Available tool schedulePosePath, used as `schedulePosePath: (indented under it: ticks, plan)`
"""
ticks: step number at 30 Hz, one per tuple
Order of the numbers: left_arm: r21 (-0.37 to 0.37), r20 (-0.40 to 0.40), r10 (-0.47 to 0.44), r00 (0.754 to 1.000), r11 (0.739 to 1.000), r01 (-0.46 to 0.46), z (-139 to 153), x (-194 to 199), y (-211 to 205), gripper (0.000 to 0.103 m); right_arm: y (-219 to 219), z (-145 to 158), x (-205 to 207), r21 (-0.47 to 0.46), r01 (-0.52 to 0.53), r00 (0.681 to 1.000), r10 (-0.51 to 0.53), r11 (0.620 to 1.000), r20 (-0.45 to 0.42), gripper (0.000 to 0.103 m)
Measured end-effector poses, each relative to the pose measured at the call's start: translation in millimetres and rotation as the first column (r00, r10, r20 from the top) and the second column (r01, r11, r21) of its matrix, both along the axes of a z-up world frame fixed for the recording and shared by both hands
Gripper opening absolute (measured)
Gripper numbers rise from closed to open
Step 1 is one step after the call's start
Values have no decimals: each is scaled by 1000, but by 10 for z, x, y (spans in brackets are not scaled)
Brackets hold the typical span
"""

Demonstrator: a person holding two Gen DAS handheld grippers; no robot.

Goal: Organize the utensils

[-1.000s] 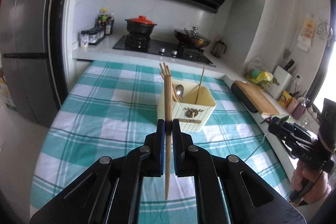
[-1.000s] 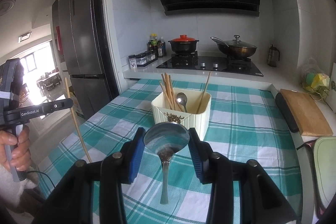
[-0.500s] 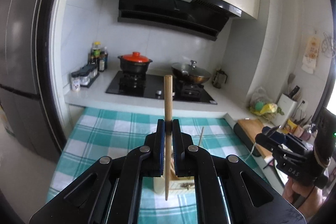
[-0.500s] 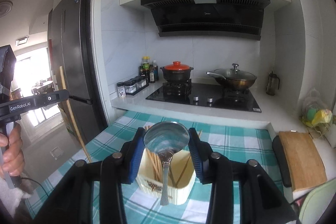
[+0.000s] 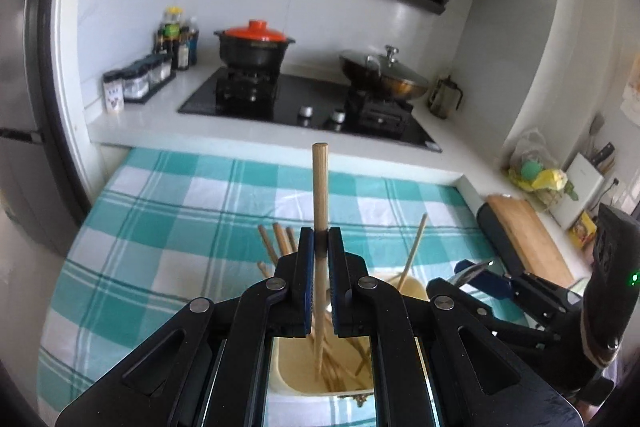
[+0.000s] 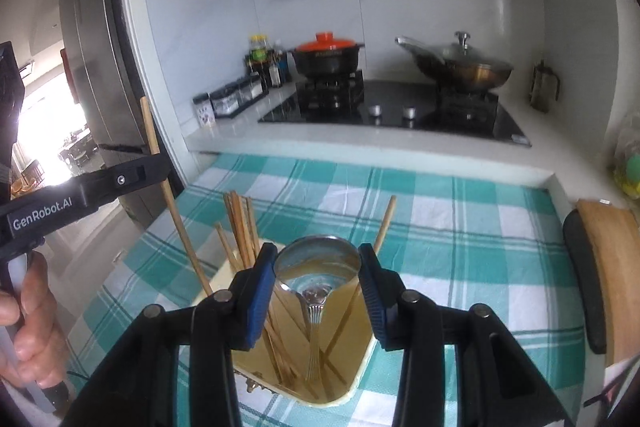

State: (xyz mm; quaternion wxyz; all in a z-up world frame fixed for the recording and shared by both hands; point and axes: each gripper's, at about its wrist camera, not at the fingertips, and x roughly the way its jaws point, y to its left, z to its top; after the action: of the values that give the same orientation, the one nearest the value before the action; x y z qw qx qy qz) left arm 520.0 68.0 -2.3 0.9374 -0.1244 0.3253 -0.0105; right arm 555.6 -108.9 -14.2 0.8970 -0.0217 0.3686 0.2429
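Daylight fills my kitchen evenly, soft and fairly bright. In my right wrist view a doorway (image 6: 48, 143) at the far left is blown out white. Both fisheye views bend the walls and fall to black at the corners. The stove (image 5: 308, 99) looks slightly soft; shadows on the tabletop (image 5: 168, 211) are faint.
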Motion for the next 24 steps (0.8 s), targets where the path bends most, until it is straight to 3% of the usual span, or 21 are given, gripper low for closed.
schedulePosePath:
  ticks: [4,7,9,11,13,15,17,22,24]
  plan:
    - [-2,-81,2,997,1000,-2,-348,143,-53,5,0,-321,193,42,35,995,-31,999,-96,43]
    - [27,-70,-7,998,1000,9,-411,64,-65,12,-109,-340,198,128,89,989,-73,988,-127,48]
    - [63,-43,-13,999,998,15,-365,-83,-68,47,-177,-247,129,150,111,990,-96,982,-108,52]
    - [97,9,-9,1000,995,8,-282,-288,-49,70,-222,-83,-15,131,111,993,-104,985,-57,52]
    - [143,64,9,998,990,-18,-170,-605,-46,78,-273,104,-218,110,112,993,-114,988,9,55]
    - [177,97,39,995,983,-56,-80,-950,-58,97,-344,277,-516,103,115,989,-123,988,80,70]
    - [194,138,65,988,977,-91,-14,-1281,-93,102,-389,399,-839,83,128,980,-139,988,145,80]
    - [226,202,116,973,961,-161,22,-1970,-237,103,-432,435,-1619,33,163,966,-166,986,198,84]
    - [242,179,106,978,959,-148,-3,-2138,-277,103,-461,412,-1915,30,171,963,-173,985,208,85]
